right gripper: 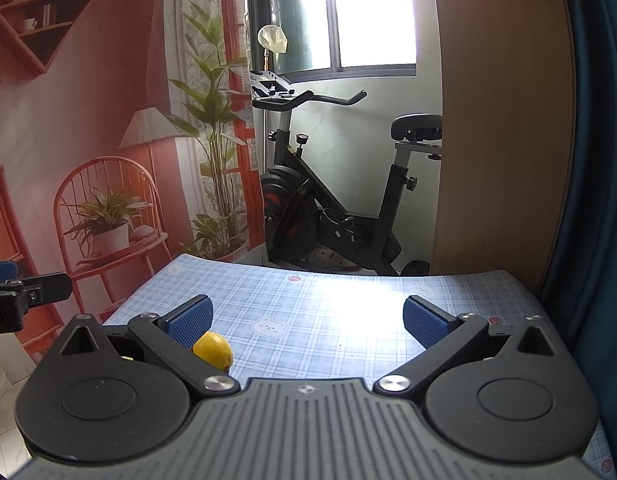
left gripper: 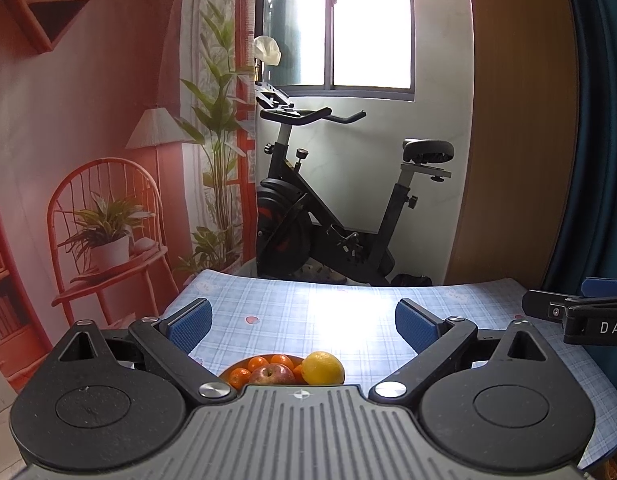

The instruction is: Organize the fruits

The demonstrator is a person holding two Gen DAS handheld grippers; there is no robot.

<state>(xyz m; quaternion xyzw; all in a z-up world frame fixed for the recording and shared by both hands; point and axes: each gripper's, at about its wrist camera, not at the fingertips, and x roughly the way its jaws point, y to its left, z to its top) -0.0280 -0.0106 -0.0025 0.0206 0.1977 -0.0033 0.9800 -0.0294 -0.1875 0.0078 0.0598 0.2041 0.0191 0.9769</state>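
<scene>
Backdrop (left gripper: 88,140) printed with a chair, lamp and plants filled the left of both views, beside a window (left gripper: 348,24) and a wooden panel (left gripper: 516,120). An exercise bike (left gripper: 328,208) stood on the floor behind the worktop (left gripper: 288,312), which wore a blue checked cloth with small bear prints.

Both grippers hovered above the near part of the worktop, pointing toward the bike. The left gripper (left gripper: 302,326) had its jaws spread wide, blue pads well apart, with nothing between them. The right gripper (right gripper: 306,320) likewise had its jaws wide open and empty. Each showed at the edge of the other's view, side by side and apart.

A bowl (left gripper: 228,370) sat on the worktop just below the left gripper, largely hidden by the gripper body. In it lay a lemon (left gripper: 323,368) on the right, a red apple (left gripper: 271,374) in front at the middle, and several tangerines (left gripper: 257,363) around and behind the apple. Lemon and apple appeared to touch. In the right wrist view only the lemon (right gripper: 213,350) showed, peeking out just beside the left finger; the rest of the bowl was hidden there.
</scene>
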